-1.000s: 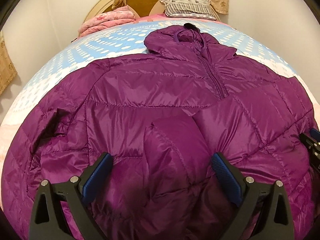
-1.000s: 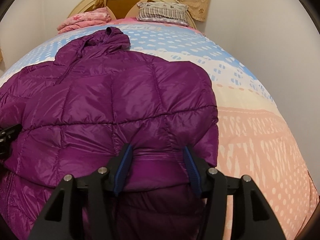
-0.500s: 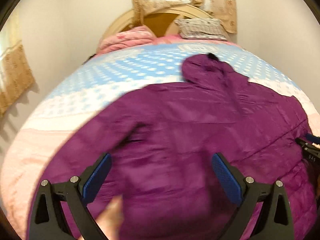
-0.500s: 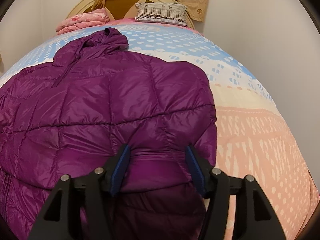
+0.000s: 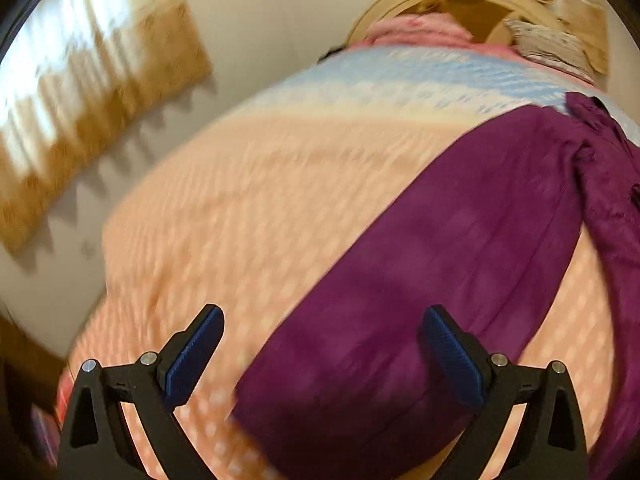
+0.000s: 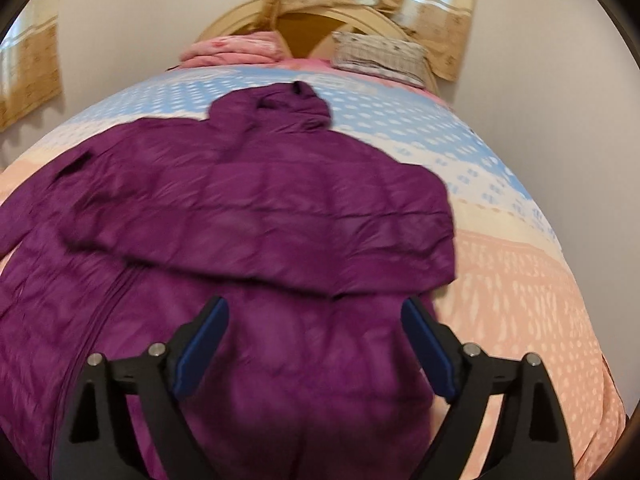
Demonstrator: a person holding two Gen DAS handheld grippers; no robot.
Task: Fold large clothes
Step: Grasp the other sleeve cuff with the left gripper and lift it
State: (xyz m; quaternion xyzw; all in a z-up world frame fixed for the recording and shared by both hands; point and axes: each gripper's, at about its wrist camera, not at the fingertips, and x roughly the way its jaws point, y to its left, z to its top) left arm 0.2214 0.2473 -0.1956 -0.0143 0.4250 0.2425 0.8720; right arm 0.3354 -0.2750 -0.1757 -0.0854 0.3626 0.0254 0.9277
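Purple quilted hooded jacket (image 6: pixel 256 216) spread flat on bed, one sleeve folded across front.

Left gripper (image 5: pixel 322 354): two matte black arms of open triangular framing, each carrying two round silver screw heads on its upper edge. Jaws end in flat blue pads with a fine knurled texture, set on black angled mounts. Right gripper (image 6: pixel 316 346): same build, black triangular arms, paired silver screws, smooth-looking blue pads with pale edges; texture blurred.
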